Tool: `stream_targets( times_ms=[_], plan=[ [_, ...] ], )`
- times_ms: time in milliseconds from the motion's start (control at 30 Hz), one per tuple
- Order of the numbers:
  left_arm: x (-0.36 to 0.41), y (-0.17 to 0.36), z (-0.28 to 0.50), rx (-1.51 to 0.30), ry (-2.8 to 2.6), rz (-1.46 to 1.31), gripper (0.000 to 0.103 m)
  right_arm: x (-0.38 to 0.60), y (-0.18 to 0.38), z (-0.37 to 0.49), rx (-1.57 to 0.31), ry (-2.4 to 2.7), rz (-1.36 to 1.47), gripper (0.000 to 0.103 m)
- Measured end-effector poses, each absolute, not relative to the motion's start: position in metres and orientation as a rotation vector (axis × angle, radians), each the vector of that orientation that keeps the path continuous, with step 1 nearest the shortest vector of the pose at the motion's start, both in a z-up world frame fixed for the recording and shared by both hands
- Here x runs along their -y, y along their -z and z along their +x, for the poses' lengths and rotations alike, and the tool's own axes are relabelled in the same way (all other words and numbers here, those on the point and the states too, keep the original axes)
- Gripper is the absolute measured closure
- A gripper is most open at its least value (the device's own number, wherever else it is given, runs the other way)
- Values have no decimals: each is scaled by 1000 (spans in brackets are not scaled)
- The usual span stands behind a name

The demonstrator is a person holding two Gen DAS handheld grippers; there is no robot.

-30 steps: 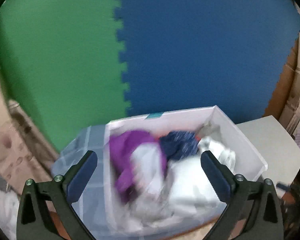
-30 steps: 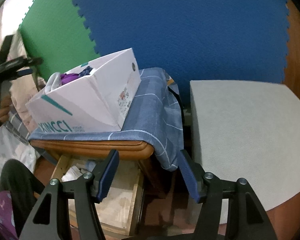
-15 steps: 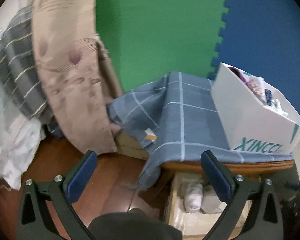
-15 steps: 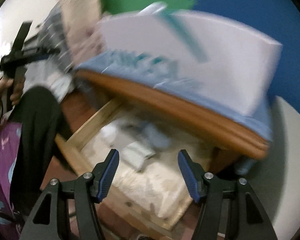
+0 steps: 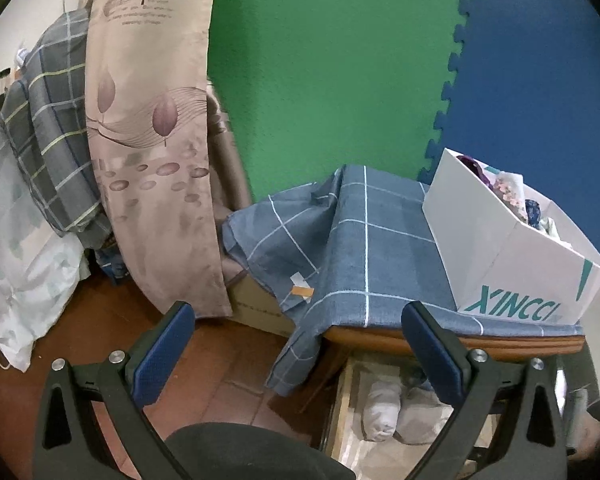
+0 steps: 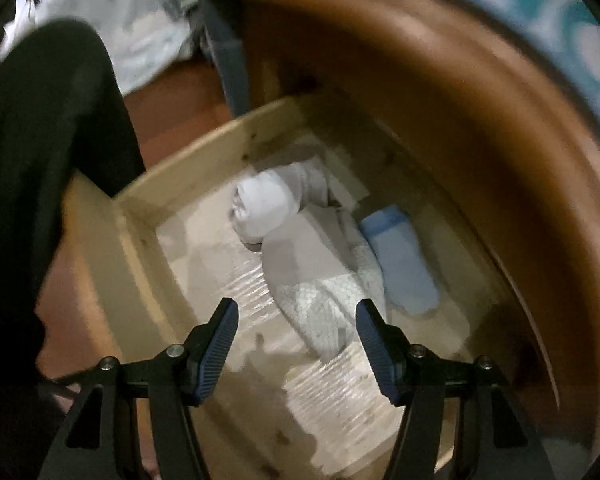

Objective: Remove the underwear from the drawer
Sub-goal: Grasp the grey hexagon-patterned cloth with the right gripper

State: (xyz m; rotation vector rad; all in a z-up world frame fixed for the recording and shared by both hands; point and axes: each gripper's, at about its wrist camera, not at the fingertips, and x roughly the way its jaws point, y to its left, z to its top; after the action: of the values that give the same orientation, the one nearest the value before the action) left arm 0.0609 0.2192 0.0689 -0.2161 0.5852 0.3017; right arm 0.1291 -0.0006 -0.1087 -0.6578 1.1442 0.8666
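My right gripper (image 6: 296,344): jaws apart, empty, above the open wooden drawer (image 6: 100,236). Left gripper (image 5: 296,356): spread, empty. Underwear in drawer, three pieces: one white roll (image 6: 264,208), one grey-white fold (image 6: 320,300), one pale blue fold (image 6: 400,264).

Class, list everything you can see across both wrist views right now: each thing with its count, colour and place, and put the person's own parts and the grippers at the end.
Drawer: one, pale wood, pulled open under the table.
Rolled garments: three, white, grey-white, light blue, lying in the drawer; which is underwear cannot be told.
Table: one, brown wood, above the drawer.
Checked cloth: one, blue-grey, draped over the table.
Cardboard box: one, white with teal lettering, on the cloth, holding clothes.
Foam mats: two, green and blue, on the wall.
Curtain: one, beige with leaf print, hanging at left.
Person's leg: dark clothing, left of the drawer.
Left gripper: open, empty.
Right gripper: open, above the garments.
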Motion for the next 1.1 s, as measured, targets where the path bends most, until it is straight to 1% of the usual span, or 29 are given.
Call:
stream_targets(
  times_ms=[233,533,700,800,933,1000,1067,1100],
  plan=[
    [-213,-67,68,-607,-295,-186,1,-17,138,143,-1195,-856,-718,40],
    [-203,-65,73,-625,-292,-130,1,-31,161,144,-1207,-876,-828,40],
    [-197,-64,76,-633,-291,-96,1,-41,176,139,-1205,-877,-937,40],
    [-195,-63,77,-636,-293,-80,1,-46,187,139,-1226,-878,-975,30],
    [-193,-63,78,-639,-293,-67,1,-51,202,140,-1244,-856,-1033,27],
    [-193,-63,79,-642,-295,-62,1,-50,204,144,-1269,-860,-1013,26],
    [-192,-63,80,-643,-295,-57,1,-48,205,151,-1304,-850,-979,28],
    [-191,-63,80,-643,-295,-54,1,-48,205,152,-1311,-845,-970,32]
  ],
)
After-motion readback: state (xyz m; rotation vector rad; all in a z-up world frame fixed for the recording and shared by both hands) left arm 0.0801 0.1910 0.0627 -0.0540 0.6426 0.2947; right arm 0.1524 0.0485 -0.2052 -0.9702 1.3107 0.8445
